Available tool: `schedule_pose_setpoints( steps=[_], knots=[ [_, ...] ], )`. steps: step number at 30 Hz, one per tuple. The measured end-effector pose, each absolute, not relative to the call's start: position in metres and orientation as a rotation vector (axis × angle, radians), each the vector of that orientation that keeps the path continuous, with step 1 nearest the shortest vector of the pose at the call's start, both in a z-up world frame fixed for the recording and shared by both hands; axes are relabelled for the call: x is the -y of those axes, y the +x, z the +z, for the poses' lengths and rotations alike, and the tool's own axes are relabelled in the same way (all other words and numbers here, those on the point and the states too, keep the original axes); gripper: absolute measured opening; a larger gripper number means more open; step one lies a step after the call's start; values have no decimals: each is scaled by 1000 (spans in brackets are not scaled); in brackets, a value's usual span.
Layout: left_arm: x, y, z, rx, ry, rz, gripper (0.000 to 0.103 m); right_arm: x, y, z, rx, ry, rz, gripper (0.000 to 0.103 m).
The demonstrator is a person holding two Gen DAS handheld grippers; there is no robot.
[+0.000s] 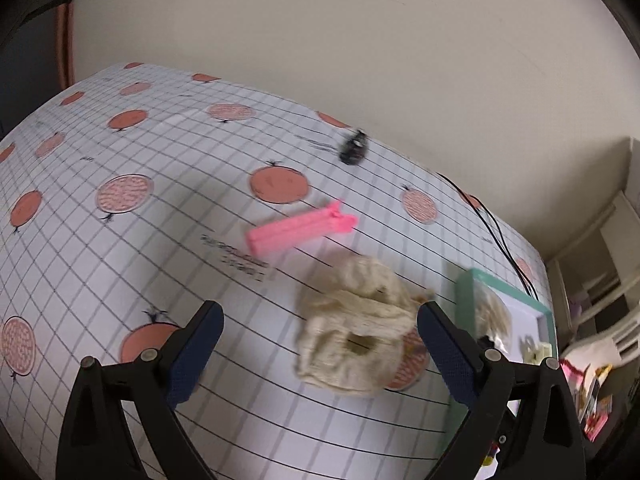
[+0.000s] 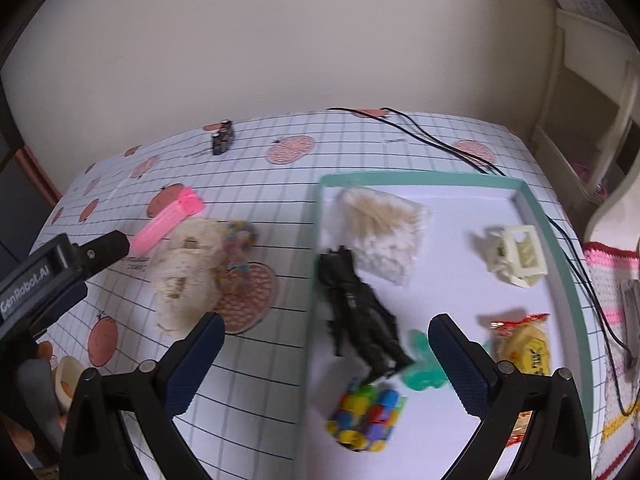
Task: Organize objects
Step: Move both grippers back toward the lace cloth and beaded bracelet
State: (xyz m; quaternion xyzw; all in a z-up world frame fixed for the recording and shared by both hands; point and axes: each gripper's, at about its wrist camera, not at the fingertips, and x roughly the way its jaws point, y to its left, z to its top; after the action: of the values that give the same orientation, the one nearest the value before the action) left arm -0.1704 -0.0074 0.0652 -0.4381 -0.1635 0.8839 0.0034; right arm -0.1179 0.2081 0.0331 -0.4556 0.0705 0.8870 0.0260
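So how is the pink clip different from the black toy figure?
The pink clip lies out on the checked tablecloth, while the black toy figure lies inside the teal-rimmed tray. The clip is one plain straight bar; the figure has limbs sticking out. The clip is bright pink, the figure all black. Both lie flat, and no fingers touch either one.

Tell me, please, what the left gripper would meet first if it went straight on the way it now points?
Most likely the cream knitted socks, which lie on the table just ahead between the open left gripper's fingers. The pink clip lies farther on. Depth is hard to judge in this blurred fisheye view.
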Motion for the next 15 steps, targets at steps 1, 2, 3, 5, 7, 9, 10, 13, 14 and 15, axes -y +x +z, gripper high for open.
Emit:
schedule_pose_setpoints(
  steps=[1,2,3,5,7,9,10,13,14,15],
  knots=[
    [11,-171,65,521,-1376,2774,98,-205,-118,34,-218,-1409,2746,103],
    [15,-171,65,530,-1379,2776,98,-202,-119,34,-218,-1410,2749,103],
    [19,-172,65,540,-1381,2777,98,-199,-119,35,-222,-1410,2753,103],
    [24,-173,63,555,-1387,2775,98,-194,-122,35,-230,-1411,2761,103],
    [25,-175,61,547,-1394,2772,98,-189,-124,36,-228,-1407,2769,103],
    [24,-176,60,527,-1398,2774,98,-186,-127,36,-225,-1398,2774,103],
    [24,-176,59,517,-1397,2776,98,-184,-128,37,-221,-1384,2778,103],
    [23,-179,58,500,-1377,2782,98,-182,-131,39,-222,-1362,2785,103],
    [24,-181,57,497,-1376,2779,98,-182,-132,39,-228,-1359,2788,103],
    [23,-180,58,494,-1375,2778,98,-182,-133,40,-231,-1357,2788,103]
  ],
)
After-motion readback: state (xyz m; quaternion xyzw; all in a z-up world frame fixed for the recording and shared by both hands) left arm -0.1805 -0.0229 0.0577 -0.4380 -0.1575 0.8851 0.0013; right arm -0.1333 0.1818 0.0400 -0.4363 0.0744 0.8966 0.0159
